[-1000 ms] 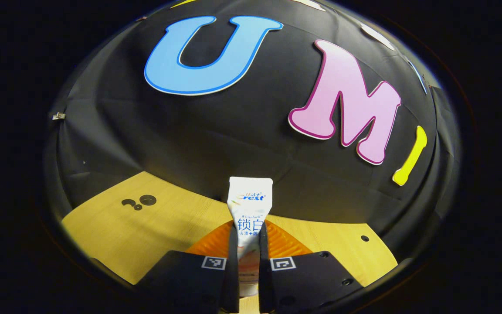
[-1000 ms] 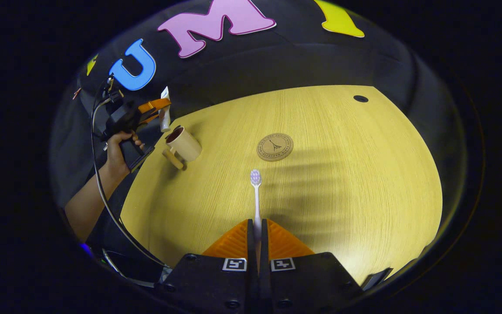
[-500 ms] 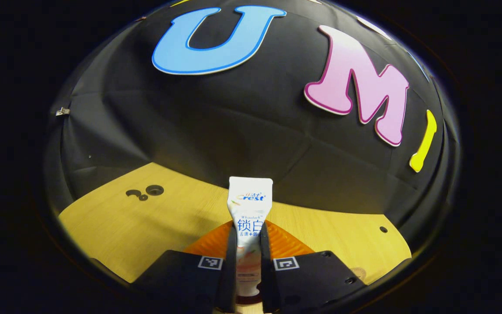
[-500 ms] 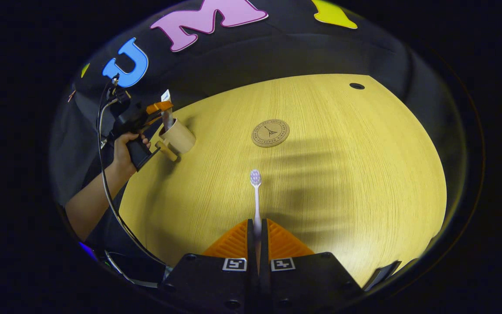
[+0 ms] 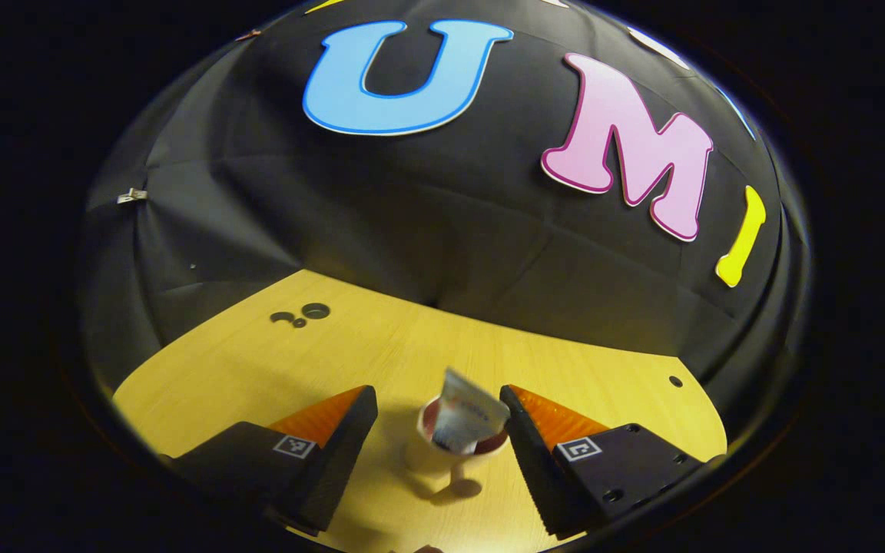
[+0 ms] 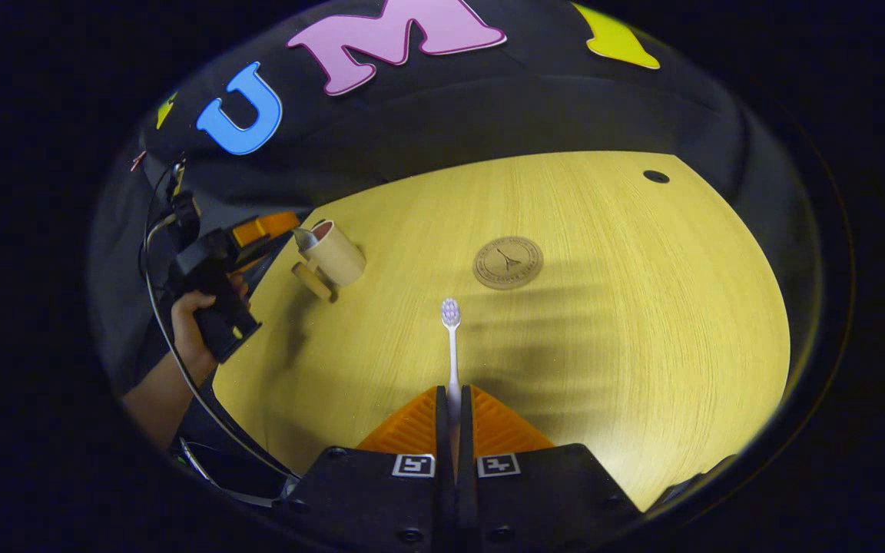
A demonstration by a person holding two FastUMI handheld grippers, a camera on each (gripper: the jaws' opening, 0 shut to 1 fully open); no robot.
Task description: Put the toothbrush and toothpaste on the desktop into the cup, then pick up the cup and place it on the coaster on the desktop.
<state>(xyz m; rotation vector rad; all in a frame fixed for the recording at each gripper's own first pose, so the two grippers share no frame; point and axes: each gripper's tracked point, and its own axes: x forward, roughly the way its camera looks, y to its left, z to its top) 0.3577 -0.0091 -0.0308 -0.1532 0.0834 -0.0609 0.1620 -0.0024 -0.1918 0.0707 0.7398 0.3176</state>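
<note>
Wooden bench (image 6: 604,322) carries the cup (image 6: 335,253) with the toothpaste (image 5: 464,421) inside, far-left of the right gripper (image 6: 454,415), whose jaws pinch the toothbrush (image 6: 452,346) pointing straight ahead; the left gripper (image 5: 439,438) jaws are spread.

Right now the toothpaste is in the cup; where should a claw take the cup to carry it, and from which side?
I would grip the cup by its handle, coming from the near table edge, where the handle sticks out toward the right claw view's camera. The toothpaste leans out of the mouth, so a rim grip would crowd it. The left claw hangs open around the cup; the right claw holds the toothbrush.
</note>
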